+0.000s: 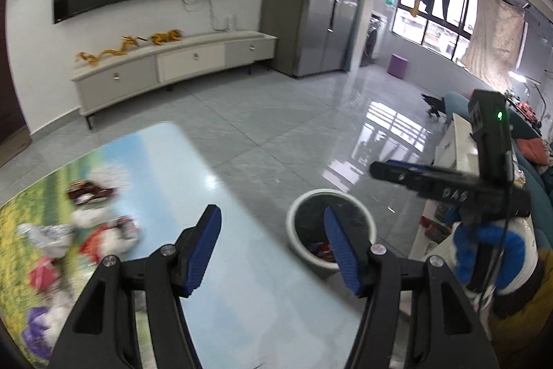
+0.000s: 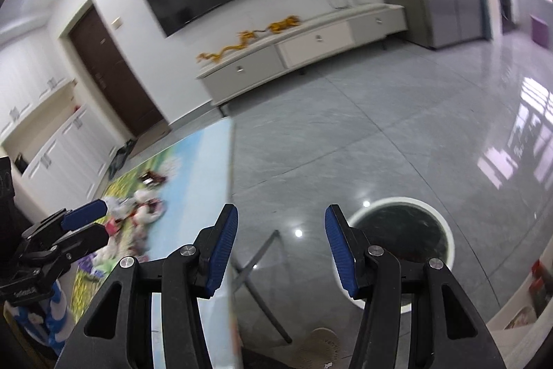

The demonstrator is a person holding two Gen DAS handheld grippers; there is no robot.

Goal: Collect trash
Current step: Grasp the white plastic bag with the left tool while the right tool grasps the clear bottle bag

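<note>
Trash [image 1: 103, 234] lies in a blurred heap on the left part of the table [image 1: 242, 265], whose top carries a printed picture of sky and yellow flowers; the wrappers are red, white, pink and purple, but motion blur keeps them from being counted or their printing from being read. From the right wrist the same heap [image 2: 138, 213] shows small and smeared, partly behind the left gripper. One round bin [image 1: 297, 230] with a white rim stands on the grey tiled floor just beside the table's right edge, dark inside, with at least one red wrapper [image 1: 319, 248] at its bottom; its near rim is hidden behind a blue finger pad. In the right wrist view the bin [image 2: 446, 230] is cut off below by the gripper frame. The left gripper [image 1: 273, 241] hangs over the table edge with its jaws spread and nothing between them. The right gripper [image 2: 281, 241] is likewise spread and empty, over the floor between table and bin. Seen from the left, its body bears pale writing too blurred to read.
</note>
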